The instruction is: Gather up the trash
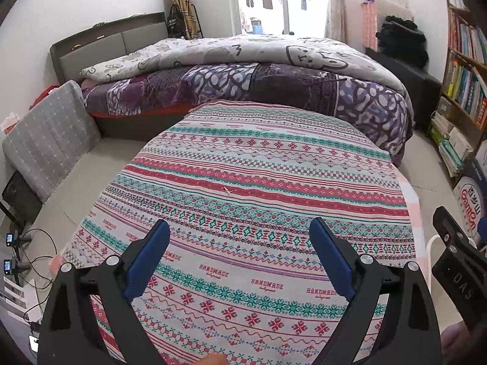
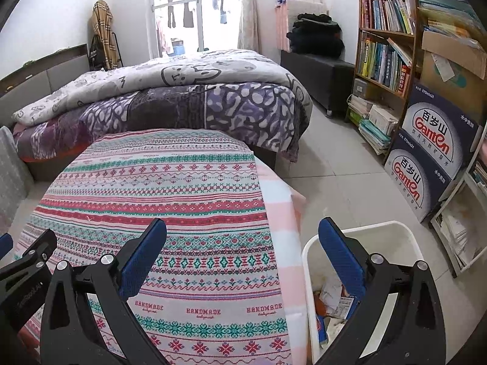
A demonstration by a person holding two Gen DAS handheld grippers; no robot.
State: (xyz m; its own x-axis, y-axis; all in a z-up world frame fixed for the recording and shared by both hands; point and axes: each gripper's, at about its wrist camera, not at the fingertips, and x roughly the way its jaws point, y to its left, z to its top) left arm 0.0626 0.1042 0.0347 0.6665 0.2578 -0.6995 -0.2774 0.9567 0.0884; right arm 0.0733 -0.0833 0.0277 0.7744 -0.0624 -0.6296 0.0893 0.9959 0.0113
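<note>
Looking at it now, we're pretty much done: the tabletop (image 1: pixel 243 182) has nothing left on its patterned cloth except maybe one tiny scrap (image 1: pixel 229 189). Our left tool (image 1: pixel 240 232) and right tool (image 2: pixel 243 231) both sit spread wide, gripping nothing. The trash (image 2: pixel 331 301), crumpled paper and wrappers, is in the white bin (image 2: pixel 408 237) beside the tabletop.

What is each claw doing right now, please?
Left claw: open, holding nothing, above the tablecloth.
Right claw: open, holding nothing, beside the white bin.
</note>
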